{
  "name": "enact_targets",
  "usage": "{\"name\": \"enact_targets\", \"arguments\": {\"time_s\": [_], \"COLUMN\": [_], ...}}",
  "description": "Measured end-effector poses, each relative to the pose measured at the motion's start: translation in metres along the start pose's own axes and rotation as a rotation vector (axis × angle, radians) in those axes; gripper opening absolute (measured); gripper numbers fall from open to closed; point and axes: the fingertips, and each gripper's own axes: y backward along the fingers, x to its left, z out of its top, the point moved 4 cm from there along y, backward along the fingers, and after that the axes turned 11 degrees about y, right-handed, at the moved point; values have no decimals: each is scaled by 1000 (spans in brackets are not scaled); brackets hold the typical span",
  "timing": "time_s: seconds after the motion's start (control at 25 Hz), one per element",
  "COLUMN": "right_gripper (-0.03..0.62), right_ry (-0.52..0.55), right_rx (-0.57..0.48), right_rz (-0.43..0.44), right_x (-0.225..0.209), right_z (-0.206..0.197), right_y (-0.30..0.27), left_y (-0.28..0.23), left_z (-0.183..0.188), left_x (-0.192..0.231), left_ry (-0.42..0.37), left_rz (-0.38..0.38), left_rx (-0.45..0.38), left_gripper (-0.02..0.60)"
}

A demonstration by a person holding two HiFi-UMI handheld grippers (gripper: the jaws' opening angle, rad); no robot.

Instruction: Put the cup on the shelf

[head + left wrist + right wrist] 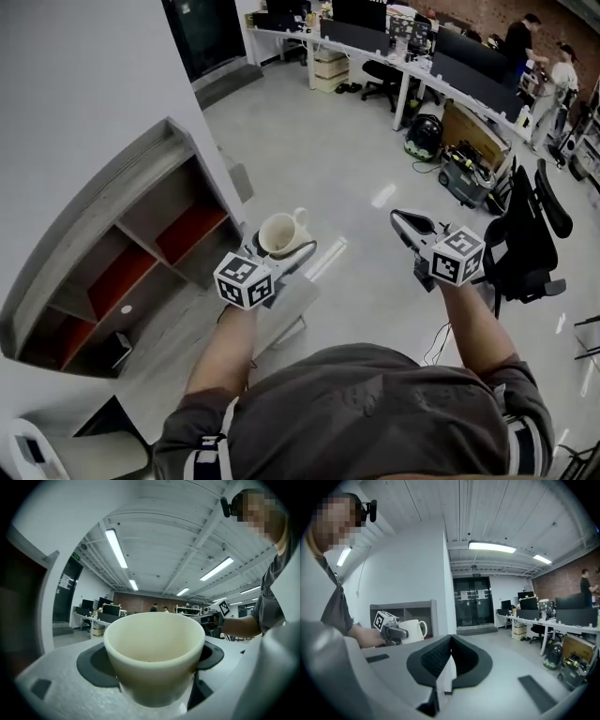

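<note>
1 cup [279,232] upright, clamped between left tool [285,247] jaws; right tool [402,221] closed on nothing.

Open floor [328,159] lies before the shelf [127,267], whose compartments stand open beside the white wall [75,103].

I stand on a glossy grey floor [356,159] beside a white wall [84,94]; desks [412,67] with monitors [469,49] stand near a brick wall [555,585], tube lights [492,547] overhead.
</note>
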Motion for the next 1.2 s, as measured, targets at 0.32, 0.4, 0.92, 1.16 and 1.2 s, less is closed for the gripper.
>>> {"name": "enact_targets", "arguments": {"time_s": [0.32,0.4,0.92,1.16,1.2], "right_gripper": [-8,-8,-8,-8,-8], "right_ry": [59,71,92,77,75], "right_rx": [2,3,64,91,94], "right_rz": [119,141,221,190,186], "right_x": [35,44,93,92,91], "right_z": [25,30,25,16,15], "right_y": [-117,-142,-247,-268,-271], "left_y": [72,88,129,122,120], "left_z": [17,18,14,6,4], "left_x": [103,127,273,319,324], "left_ry": [15,19,32,21,22], "left_rz": [224,277,540,588,593], "left_rx": [-28,-28,36,111,124], "left_gripper": [422,422,422,422,422]}}
